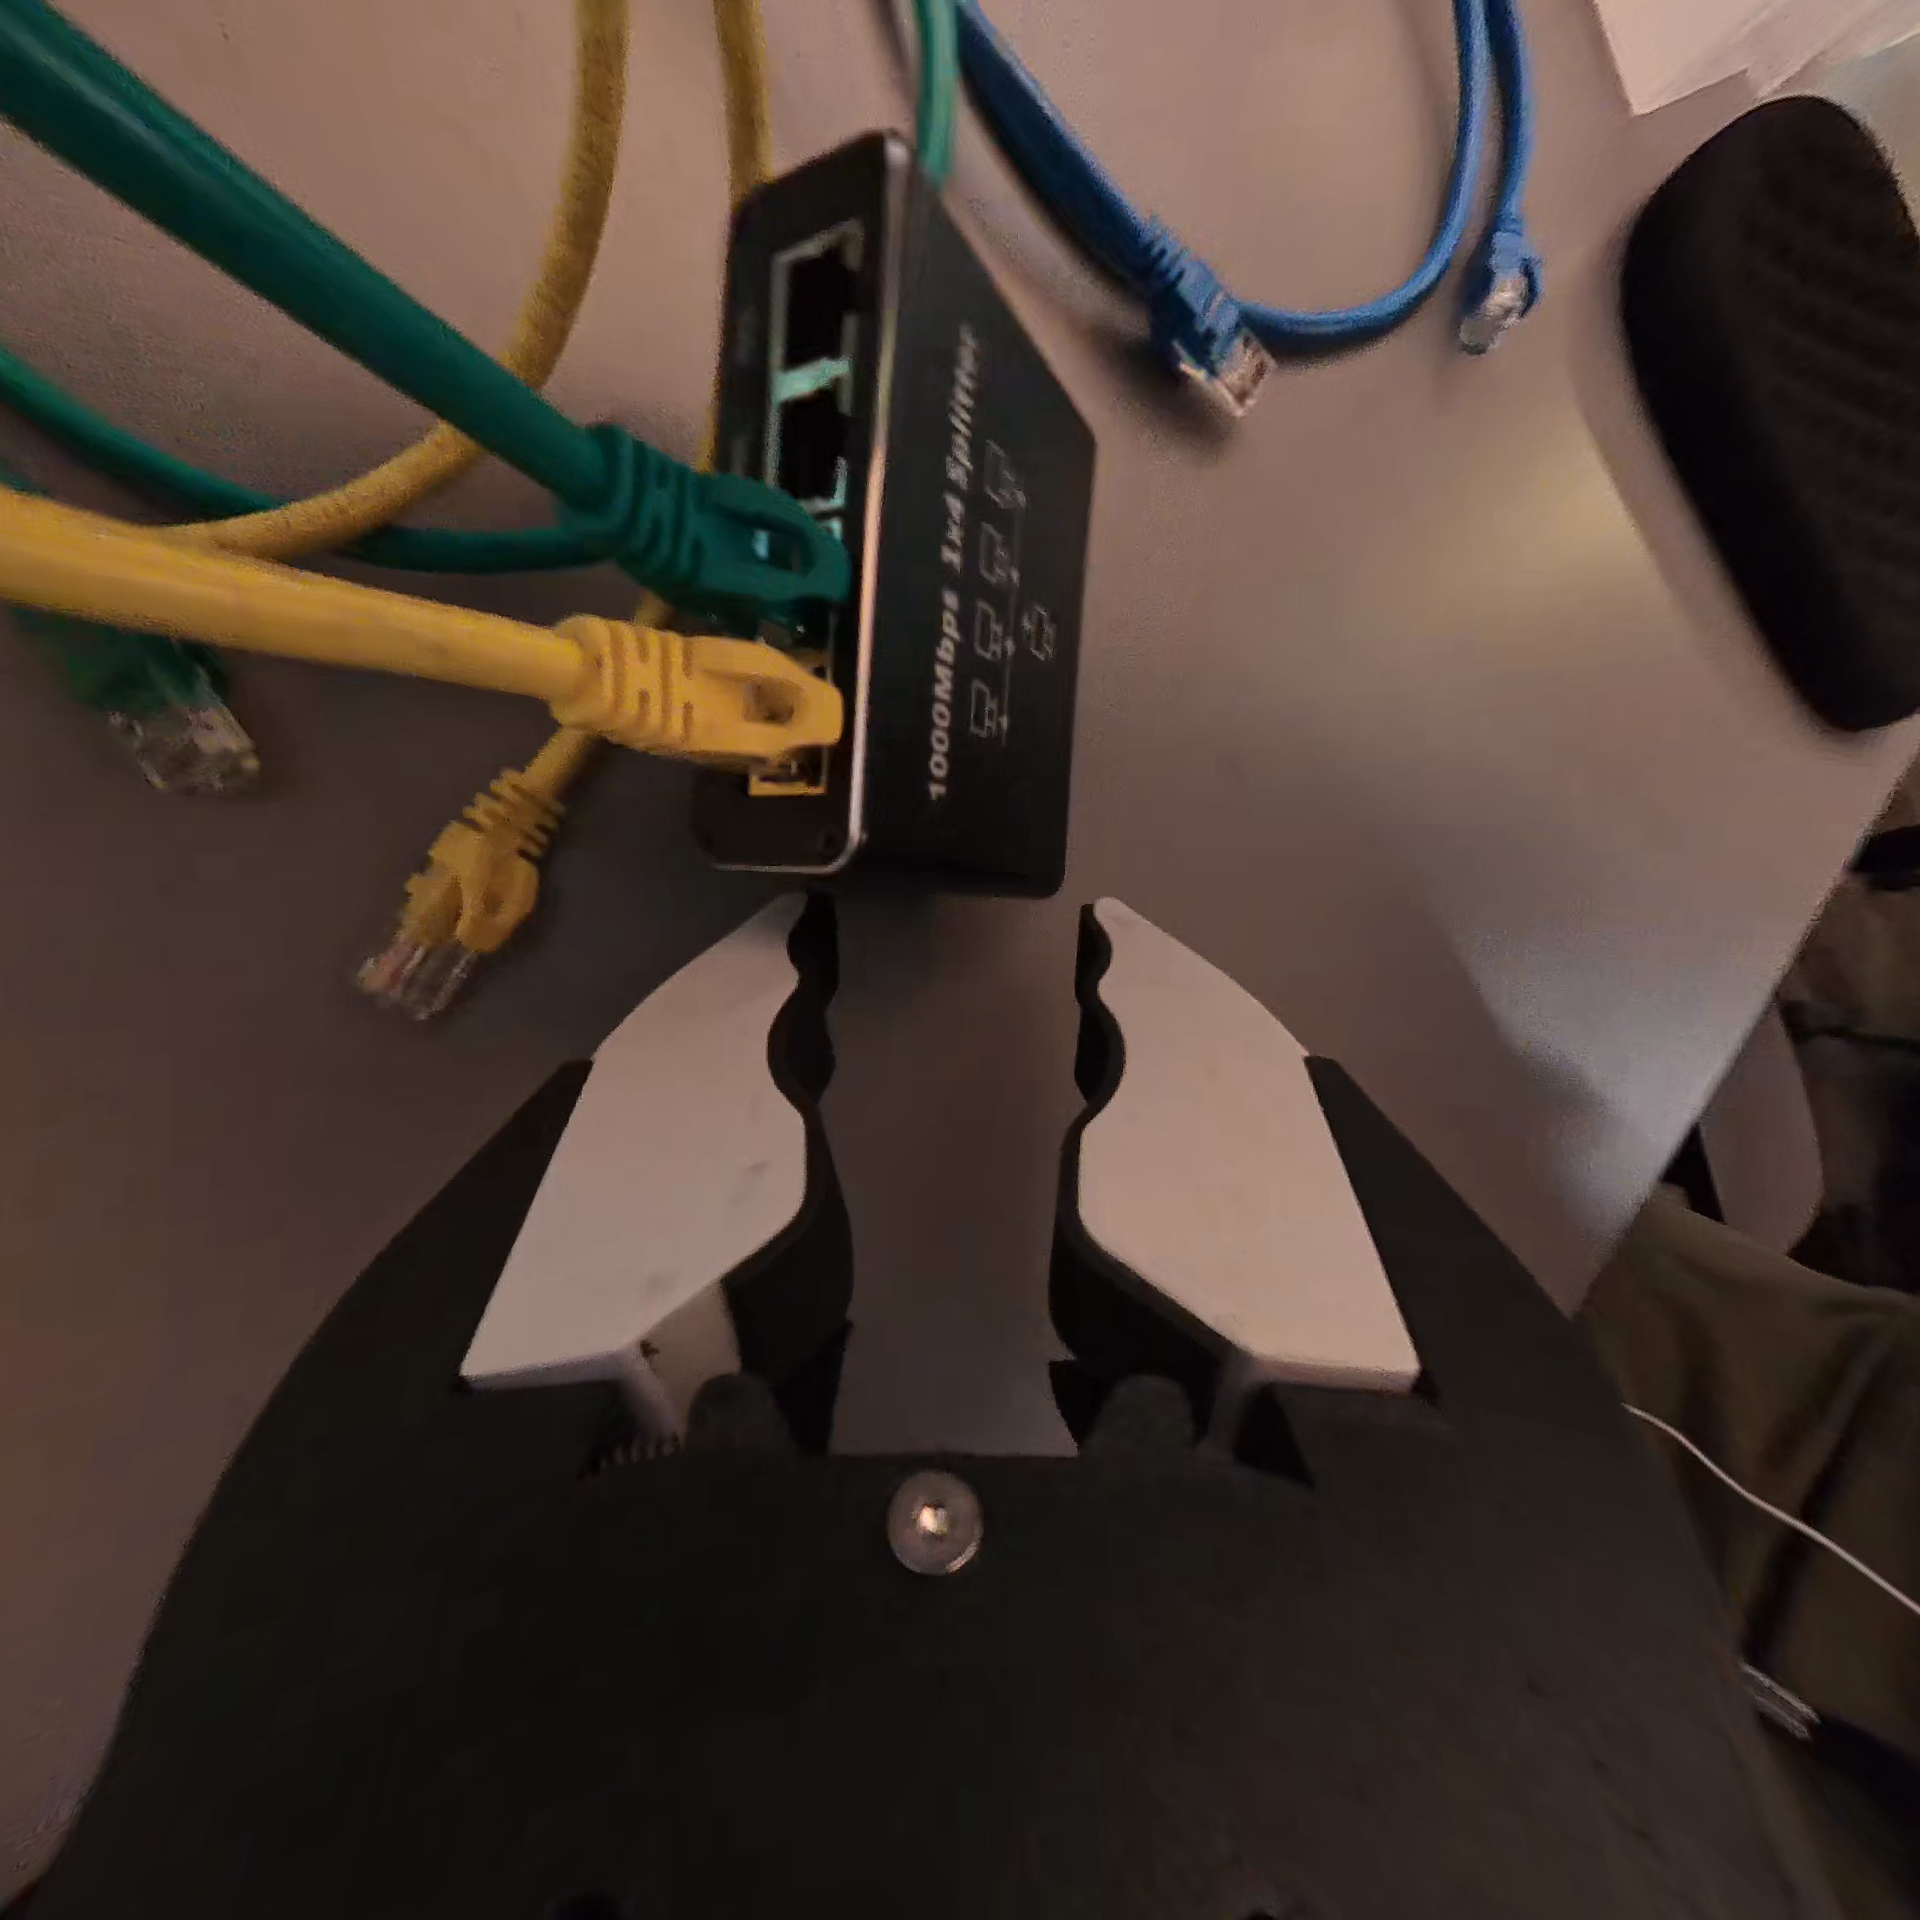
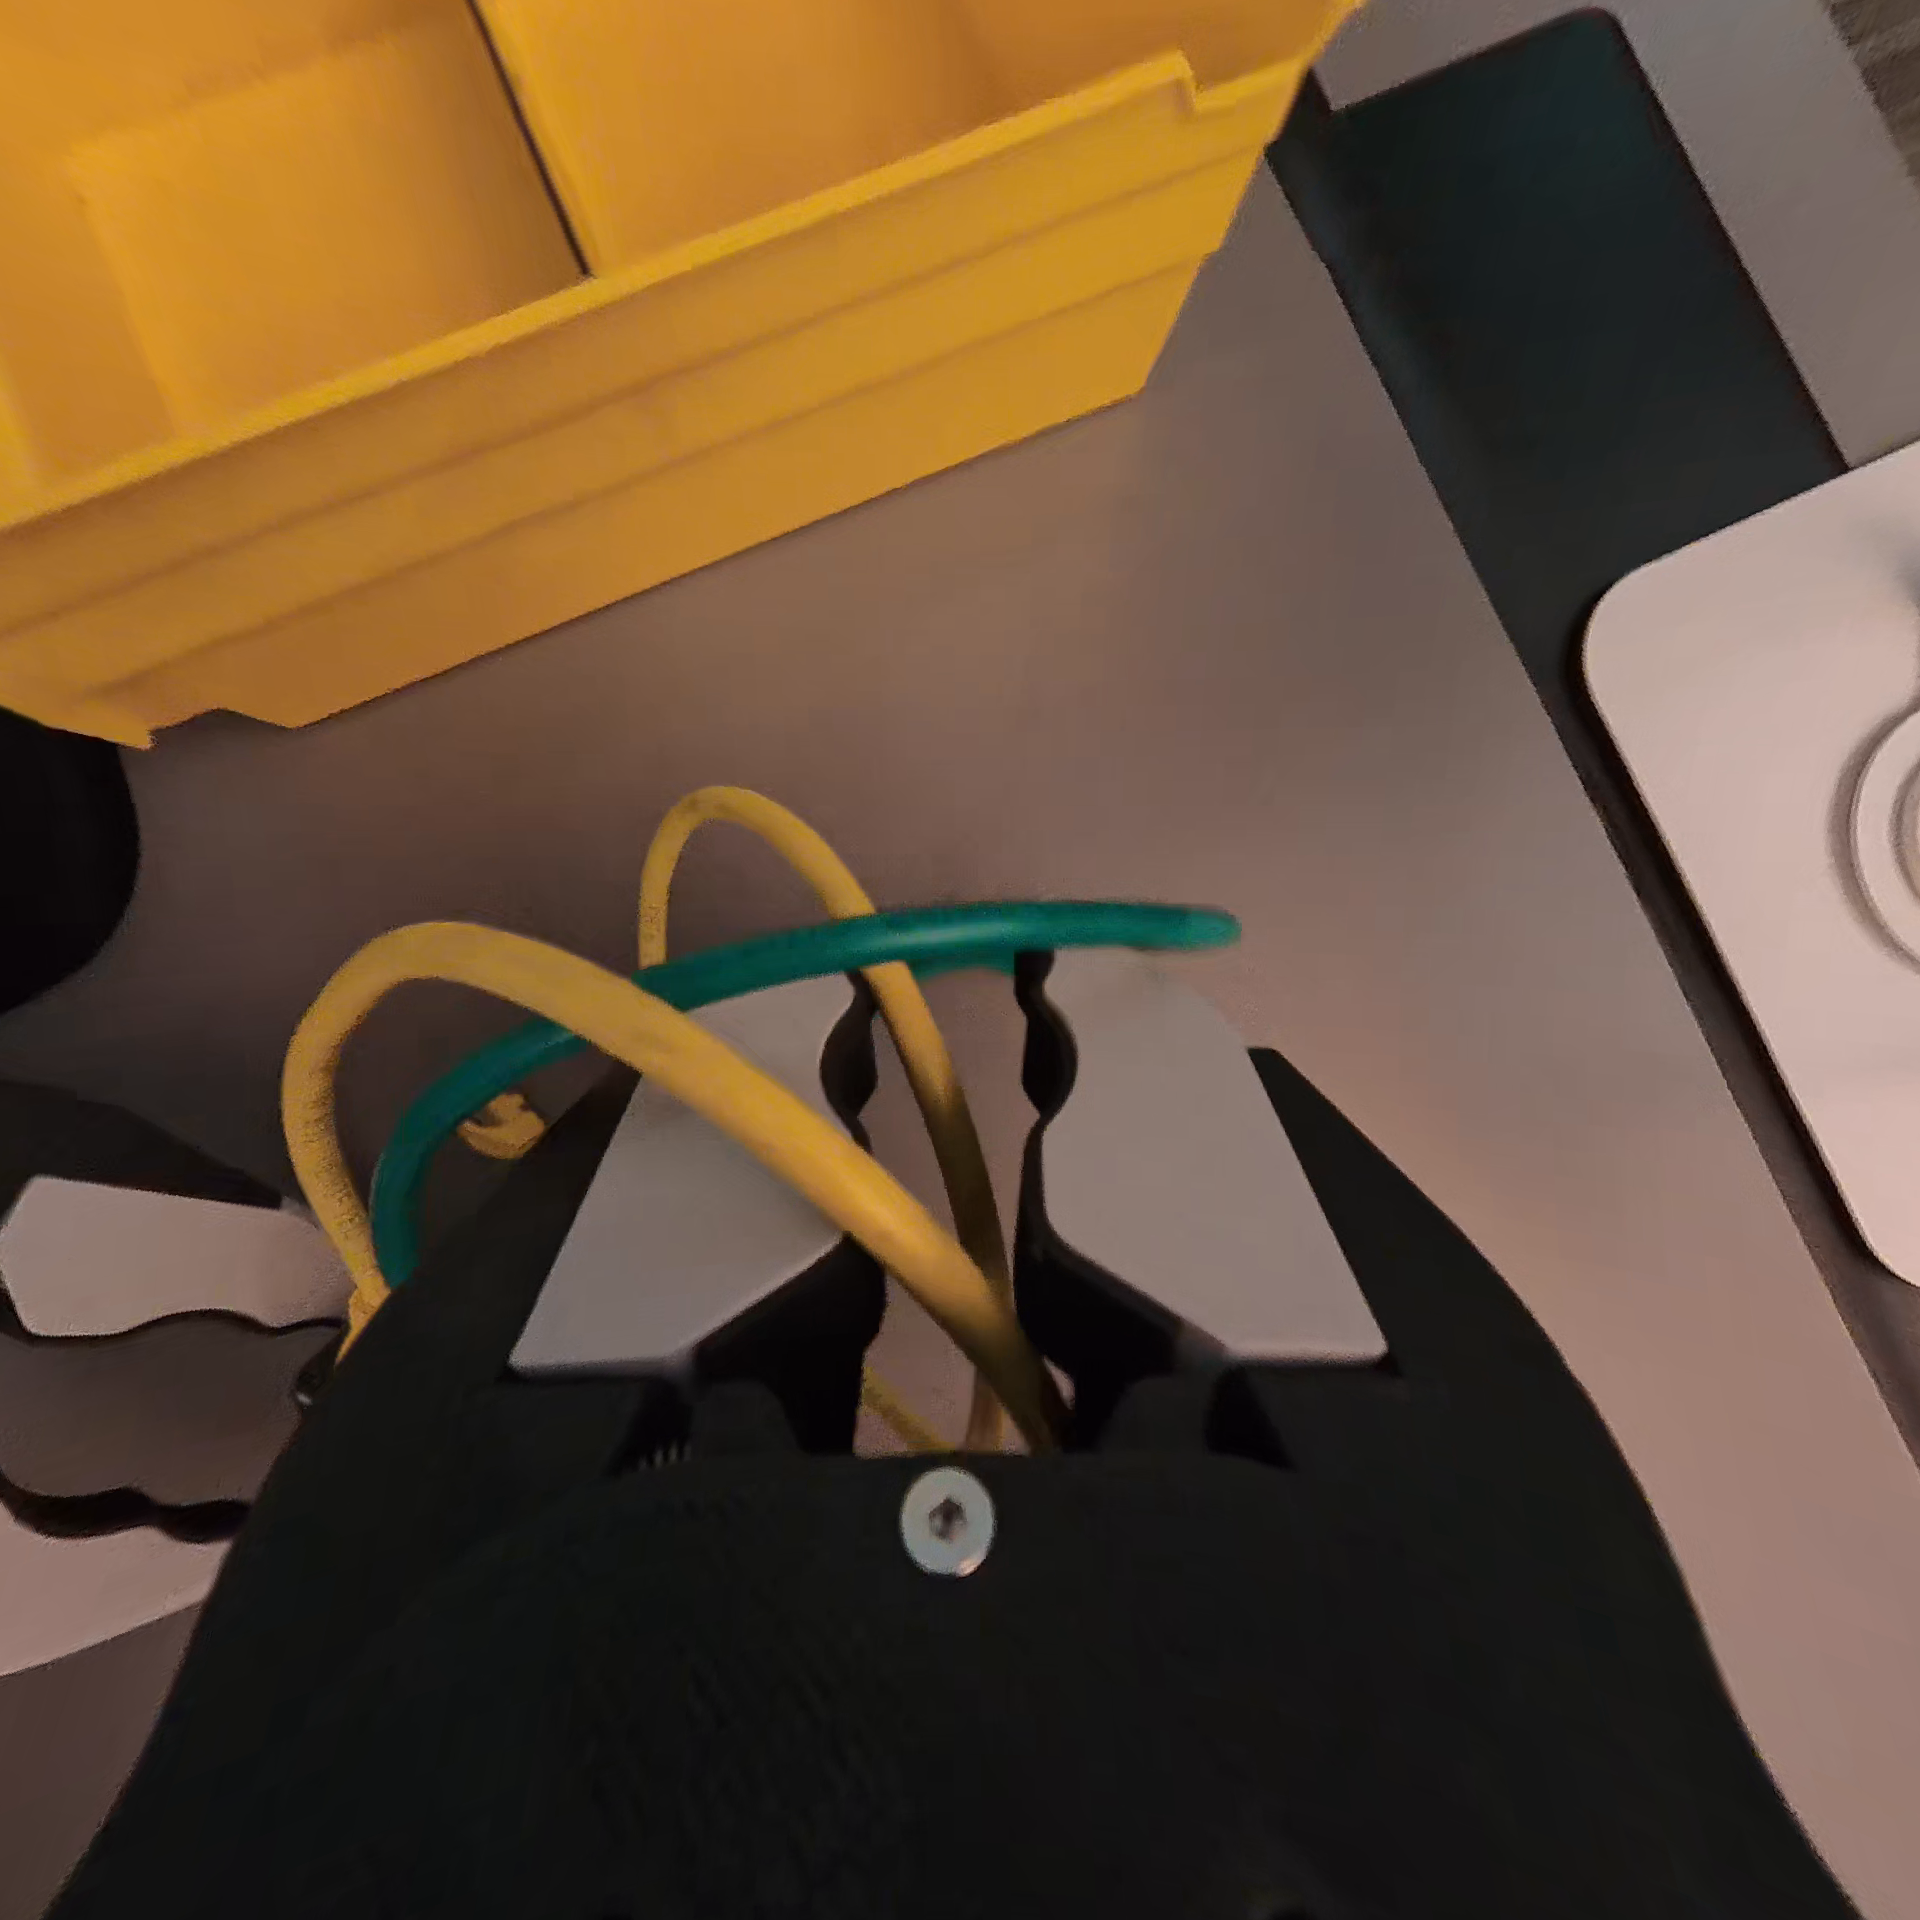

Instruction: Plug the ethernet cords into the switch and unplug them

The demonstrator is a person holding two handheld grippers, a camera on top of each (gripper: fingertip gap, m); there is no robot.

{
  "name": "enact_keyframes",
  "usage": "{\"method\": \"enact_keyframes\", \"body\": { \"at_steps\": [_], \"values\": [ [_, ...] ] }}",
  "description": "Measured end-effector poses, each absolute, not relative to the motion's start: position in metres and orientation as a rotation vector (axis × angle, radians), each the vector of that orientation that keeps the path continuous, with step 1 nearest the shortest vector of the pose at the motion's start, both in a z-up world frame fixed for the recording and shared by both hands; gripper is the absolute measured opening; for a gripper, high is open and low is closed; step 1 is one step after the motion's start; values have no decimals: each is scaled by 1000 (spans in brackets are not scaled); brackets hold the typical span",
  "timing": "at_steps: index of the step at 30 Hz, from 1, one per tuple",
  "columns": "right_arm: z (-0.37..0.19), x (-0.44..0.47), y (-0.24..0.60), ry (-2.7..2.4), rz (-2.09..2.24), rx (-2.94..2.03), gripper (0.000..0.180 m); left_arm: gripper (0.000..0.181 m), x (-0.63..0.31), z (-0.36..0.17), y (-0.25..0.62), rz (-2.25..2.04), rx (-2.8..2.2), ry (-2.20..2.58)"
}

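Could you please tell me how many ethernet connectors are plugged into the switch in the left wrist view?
2 in the switch: the green connector in a middle port and the yellow connector in the port just below it, nearer the left gripper. The upper ports look empty.
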State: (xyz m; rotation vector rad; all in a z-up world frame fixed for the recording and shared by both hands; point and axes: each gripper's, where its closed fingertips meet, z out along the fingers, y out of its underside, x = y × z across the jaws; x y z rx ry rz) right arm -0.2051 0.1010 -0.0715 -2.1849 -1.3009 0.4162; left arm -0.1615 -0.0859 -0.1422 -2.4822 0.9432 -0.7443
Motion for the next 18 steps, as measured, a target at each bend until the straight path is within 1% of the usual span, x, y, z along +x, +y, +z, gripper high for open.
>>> {"method": "enact_keyframes", "body": {
  "at_steps": [2,5,8,11,13,14,15,18],
  "values": [
    [-76,-193,106,-1312,393,-2225,33,44,-156,-147,-80,-712,-2481,940],
    [-70,-168,97,-1268,429,-2224,45,45,-150,-146,-81,-791,-2459,912],
    [-50,-124,78,-1128,459,-2168,46,45,-152,-141,-84,-871,-2443,869],
    [-50,-68,46,-931,481,-2188,49,46,-151,-128,-83,-900,-2373,835],
    [-60,-40,25,-800,523,-2222,46,47,-150,-121,-81,-872,-2345,830],
    [-69,-33,16,-748,550,-2239,41,48,-150,-118,-80,-845,-2329,834],
    [-80,-32,7,-713,576,-2271,39,49,-150,-114,-79,-821,-2313,831],
    [-124,-42,-12,-721,531,-2453,44,47,-141,-93,-81,-865,-2238,822]
  ]
}}
